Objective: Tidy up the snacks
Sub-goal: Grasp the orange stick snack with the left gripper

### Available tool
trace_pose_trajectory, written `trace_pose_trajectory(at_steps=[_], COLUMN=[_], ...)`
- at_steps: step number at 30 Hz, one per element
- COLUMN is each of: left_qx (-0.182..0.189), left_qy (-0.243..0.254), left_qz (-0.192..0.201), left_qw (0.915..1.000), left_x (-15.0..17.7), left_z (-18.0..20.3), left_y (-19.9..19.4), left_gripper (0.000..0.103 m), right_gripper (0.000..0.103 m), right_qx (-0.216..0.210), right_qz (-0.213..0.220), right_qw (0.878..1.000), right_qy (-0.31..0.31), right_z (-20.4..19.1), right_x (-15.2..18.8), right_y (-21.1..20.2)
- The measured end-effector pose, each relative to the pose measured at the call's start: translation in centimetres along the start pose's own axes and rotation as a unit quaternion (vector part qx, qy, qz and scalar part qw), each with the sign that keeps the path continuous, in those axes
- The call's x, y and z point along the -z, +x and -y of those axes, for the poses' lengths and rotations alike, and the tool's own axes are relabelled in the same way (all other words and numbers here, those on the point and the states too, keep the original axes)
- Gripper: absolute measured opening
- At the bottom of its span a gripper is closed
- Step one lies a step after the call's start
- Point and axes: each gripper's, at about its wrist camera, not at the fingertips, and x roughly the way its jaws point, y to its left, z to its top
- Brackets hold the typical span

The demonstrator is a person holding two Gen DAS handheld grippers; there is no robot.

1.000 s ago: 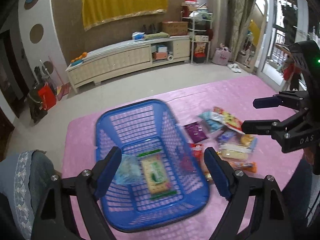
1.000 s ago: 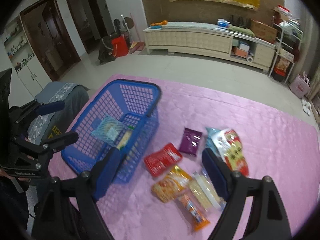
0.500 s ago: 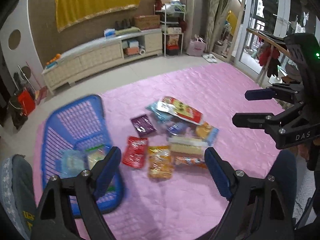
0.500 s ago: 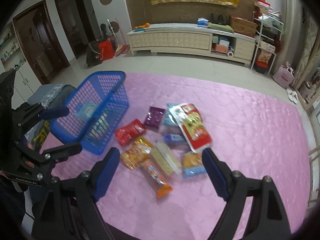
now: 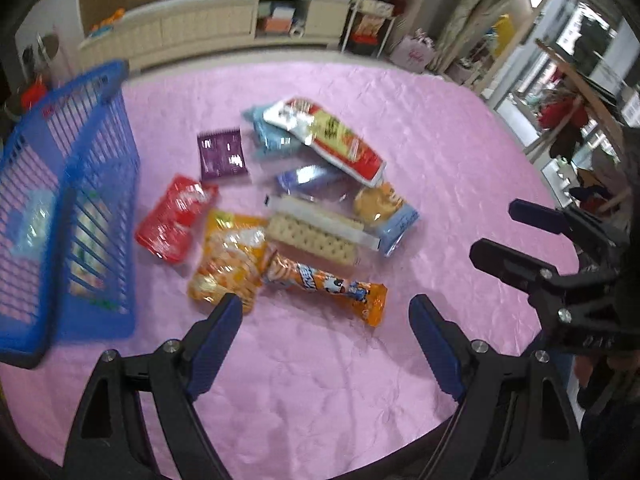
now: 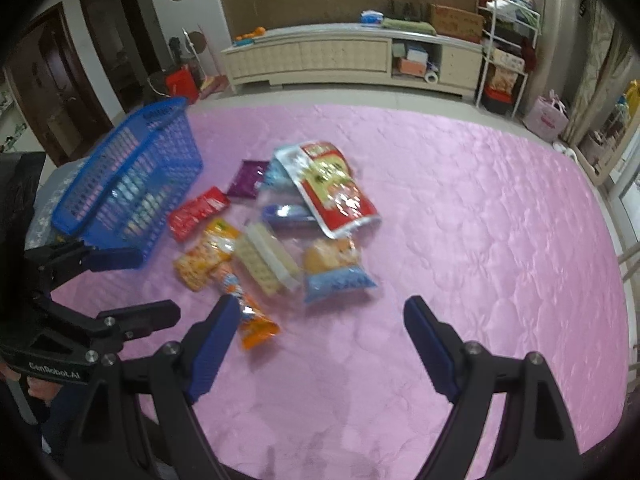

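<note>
Several snack packets lie in a heap on the pink quilted cover [image 5: 420, 152] [image 6: 480, 220]. An orange wafer bar [image 5: 324, 282] [image 6: 250, 308] is nearest, beside a yellow chips bag [image 5: 228, 256] [image 6: 204, 256], a red packet [image 5: 176, 216] [image 6: 198, 212], a cracker sleeve [image 5: 316, 236] [image 6: 266, 260], a purple sachet [image 5: 222, 154] [image 6: 248, 178] and a big red-and-white bag [image 5: 332, 140] [image 6: 332, 188]. The blue basket [image 5: 60, 216] [image 6: 132, 184] at the left holds packets. My left gripper [image 5: 326, 312] hovers open just short of the orange bar. My right gripper [image 6: 318, 312] is open beside the heap, empty.
Beyond the cover, a long cream cabinet [image 6: 340, 60] runs along the far wall. A white shelf rack [image 6: 504, 52] stands at its right end. The right gripper shows at the right edge of the left wrist view [image 5: 520, 236].
Both grippers swung right, away from the basket, and sank toward the snack heap. The basket slid to the left edge of both views. Both jaws stayed open.
</note>
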Motion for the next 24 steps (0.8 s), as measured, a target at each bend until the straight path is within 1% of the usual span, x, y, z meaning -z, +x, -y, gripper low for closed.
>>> trace_pose_trajectory(at_steps=[1,3,6,7,10,14,15,18,20,23,24], left_qx=[-0.003,-0.006,-0.02,-0.025,-0.024,-0.027,-0.026,-0.015,-0.022,-0.017,-0.021], left_qy=[-0.007,-0.02,-0.033,-0.037,-0.05,-0.066,-0.073,-0.074,-0.062,-0.062,-0.06], left_qz=[-0.007,-0.022,-0.035,-0.04,-0.056,-0.071,-0.075,-0.082,-0.078,-0.075,-0.072], left_qw=[1.0,0.9995,0.9987,0.9982,0.9969,0.9949,0.9942,0.9937,0.9948,0.9951,0.9954], left_x=[0.0,0.0,-0.2,-0.4,-0.8,-1.0,-0.9,-0.5,-0.2,0.3,0.5], left_z=[0.1,0.3,0.3,0.3,0.2,-0.3,-0.4,-0.5,-0.2,-0.2,-0.3], left_y=[0.6,2.1,3.8,4.1,5.6,7.2,7.5,8.3,8.1,7.3,6.9], left_gripper=[0.083,0.072,0.065,0.064,0.061,0.053,0.044,0.026,0.022,0.015,0.013], right_gripper=[0.087,0.087,0.087,0.087,0.087,0.087,0.087,0.087,0.087,0.087,0.087], right_qx=[0.0,-0.005,-0.008,-0.008,-0.012,-0.016,-0.017,-0.023,-0.031,-0.043,-0.045], right_qz=[-0.002,-0.005,-0.013,-0.015,-0.02,-0.022,-0.022,-0.026,-0.03,-0.036,-0.038], right_qw=[1.0,1.0,1.0,1.0,0.999,0.999,0.999,0.999,0.998,0.997,0.997], right_qy=[0.003,0.008,0.017,0.02,0.029,0.036,0.038,0.04,0.044,0.05,0.053], right_z=[0.4,1.0,1.9,2.3,3.1,3.9,4.0,4.2,4.4,4.5,4.5], right_x=[0.1,0.4,0.7,0.8,1.1,1.2,1.2,1.0,0.8,0.6,0.5], right_y=[0.3,0.9,2.1,2.4,3.1,3.5,3.5,3.8,4.0,4.5,4.6])
